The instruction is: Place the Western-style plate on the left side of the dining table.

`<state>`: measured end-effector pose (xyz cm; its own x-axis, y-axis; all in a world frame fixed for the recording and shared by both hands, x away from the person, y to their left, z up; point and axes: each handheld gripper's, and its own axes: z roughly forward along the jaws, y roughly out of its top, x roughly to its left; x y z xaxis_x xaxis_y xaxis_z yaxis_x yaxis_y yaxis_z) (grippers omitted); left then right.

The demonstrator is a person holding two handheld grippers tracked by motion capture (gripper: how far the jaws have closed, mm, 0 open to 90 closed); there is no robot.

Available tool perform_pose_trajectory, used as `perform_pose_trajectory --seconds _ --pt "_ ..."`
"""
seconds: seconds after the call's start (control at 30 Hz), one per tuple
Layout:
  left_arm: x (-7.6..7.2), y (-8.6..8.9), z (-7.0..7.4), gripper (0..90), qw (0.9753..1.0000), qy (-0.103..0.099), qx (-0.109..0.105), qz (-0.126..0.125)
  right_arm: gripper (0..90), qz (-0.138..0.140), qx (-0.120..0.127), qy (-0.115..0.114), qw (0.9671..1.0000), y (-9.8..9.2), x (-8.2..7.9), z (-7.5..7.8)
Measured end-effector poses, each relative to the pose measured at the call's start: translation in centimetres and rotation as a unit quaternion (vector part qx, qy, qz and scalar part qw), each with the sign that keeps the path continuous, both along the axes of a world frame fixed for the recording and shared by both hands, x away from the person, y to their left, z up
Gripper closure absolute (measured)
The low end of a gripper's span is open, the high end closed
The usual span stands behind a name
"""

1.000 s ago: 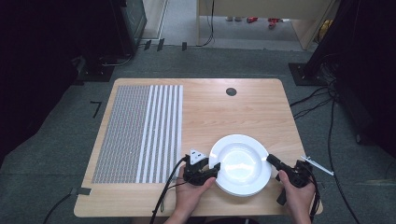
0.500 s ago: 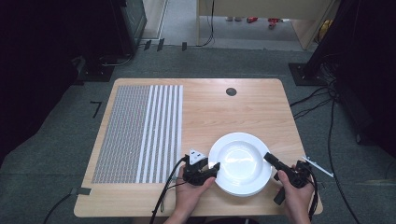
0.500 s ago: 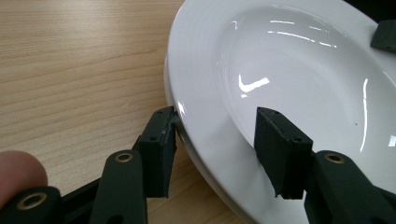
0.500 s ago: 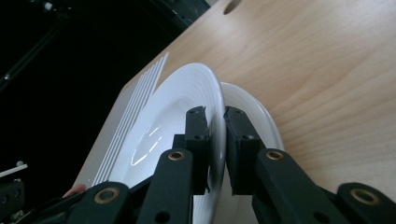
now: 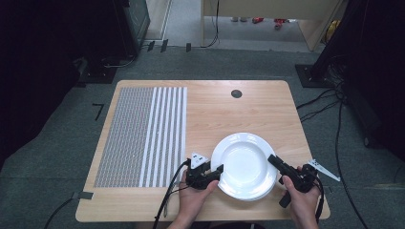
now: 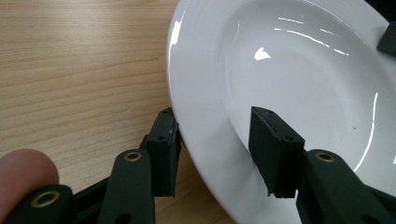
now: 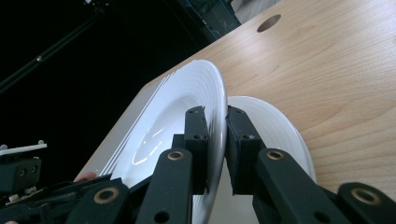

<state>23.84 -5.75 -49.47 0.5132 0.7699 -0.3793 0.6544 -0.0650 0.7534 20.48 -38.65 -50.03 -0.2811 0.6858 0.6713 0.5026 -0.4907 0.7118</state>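
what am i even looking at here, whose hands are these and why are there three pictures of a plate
A person sits at a wooden table and holds a black two-jaw tool in each hand. The wide picture comes from a camera above the table. The two close pictures come from small cameras riding on each tool, looking along its jaws.

On the table lie a striped grey and white mat and white plates. The right tool is clamped on the rim of the top plate, which it tilts up off a second plate underneath. The left tool has its jaws set on either side of the same plate's opposite rim, with a gap that shows it isn't squeezing.
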Motion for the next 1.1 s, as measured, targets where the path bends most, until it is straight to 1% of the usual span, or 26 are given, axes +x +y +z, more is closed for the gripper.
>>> perform_pose_trajectory --seconds 0.13,0.23,0.27,0.37,0.53,0.67,0.83,1.1 --pt "0.0 0.3 0.0 56.0 0.9998 0.0 -0.019 0.003 81.3 0.002 0.002 -0.001 1.0 0.0 0.1 -0.1" --pt "-0.1 0.5 0.0 57.6 0.9997 -0.002 -0.025 0.004 81.2 0.002 0.005 0.002 1.0 0.0 0.1 -0.2" --pt "0.0 0.7 0.0 58.3 0.9993 0.003 -0.038 0.001 81.0 0.001 0.005 0.006 1.0 0.0 0.1 -0.3" --pt "0.1 0.9 0.0 60.6 0.9988 0.008 -0.048 0.003 81.0 -0.001 0.01 0.008 0.9999 0.0 0.1 -0.4" --pt "0.1 1.1 0.1 62.6 0.9984 0.008 -0.055 0.004 81.1 -0.004 0.019 0.015 0.9997 0.1 0.2 -0.6" --pt "0.1 1.2 0.1 64.3 0.9984 0.005 -0.056 0.004 81.1 -0.007 0.025 0.017 0.9995 0.1 0.2 -0.6" --pt "0.1 1.3 0.3 65.9 0.9979 0.005 -0.064 0.002 81.4 -0.013 0.031 0.011 0.9994 0.3 0.1 -0.5" --pt "0.1 1.4 0.3 66.4 0.9975 0.006 -0.07 0.0 81.8 -0.022 0.038 0.006 0.999 0.4 -0.1 -0.2"
